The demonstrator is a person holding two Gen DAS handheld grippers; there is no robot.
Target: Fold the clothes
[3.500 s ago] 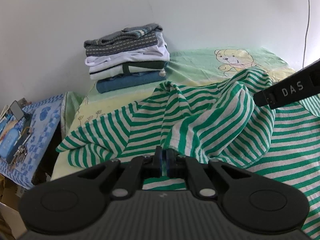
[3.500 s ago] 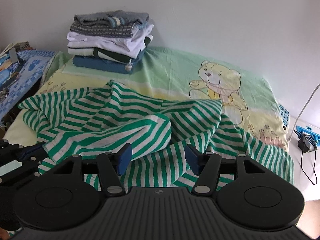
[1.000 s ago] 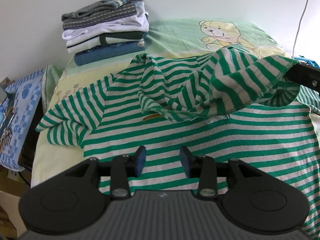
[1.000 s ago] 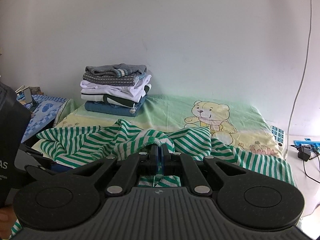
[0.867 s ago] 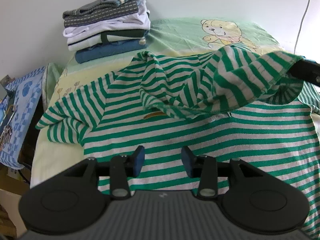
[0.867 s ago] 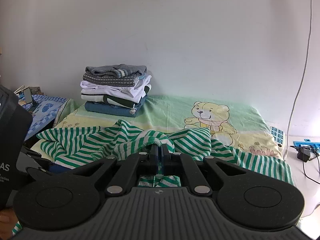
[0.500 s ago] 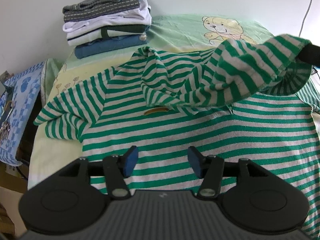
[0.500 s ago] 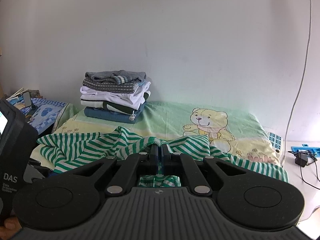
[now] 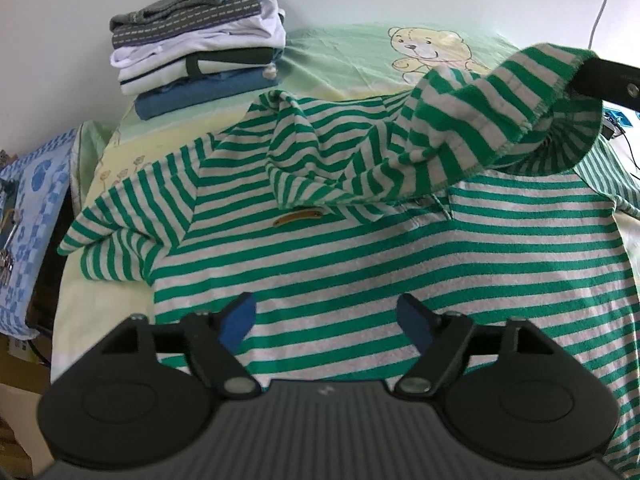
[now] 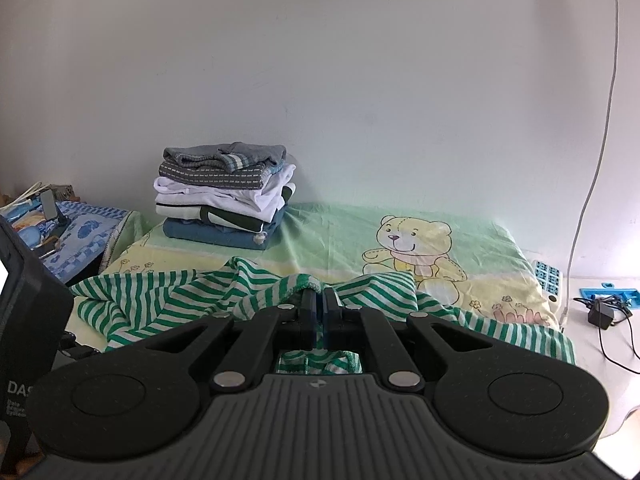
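Only the left wrist view shows the body of the green-and-white striped shirt (image 9: 360, 248) spread flat across the bed sheet (image 9: 344, 48), with a small tan tab on its chest and one sleeve trailing off toward 9 o'clock. The left gripper (image 9: 326, 316) hangs over the lower hem, its blue-padded fingers (image 9: 238, 314) wide apart and holding nothing. At 2 o'clock a hemmed edge of the shirt is lifted into a loose drooping fold. The right wrist view shows what lifts it: the right gripper (image 10: 319, 312) has its jaws pressed together on that stitched edge, cloth bunched above and below the tips.

The shirt nearly reaches the bed's left edge; bare sheet lies beyond it at 12 o'clock, up to the printed teddy bear (image 10: 412, 252). A stack of folded clothes (image 10: 224, 196) sits at 10 o'clock against the white wall. Past the right edge lies what seems to be a power strip (image 10: 550, 280), though small.

The knit looks soft, matte.
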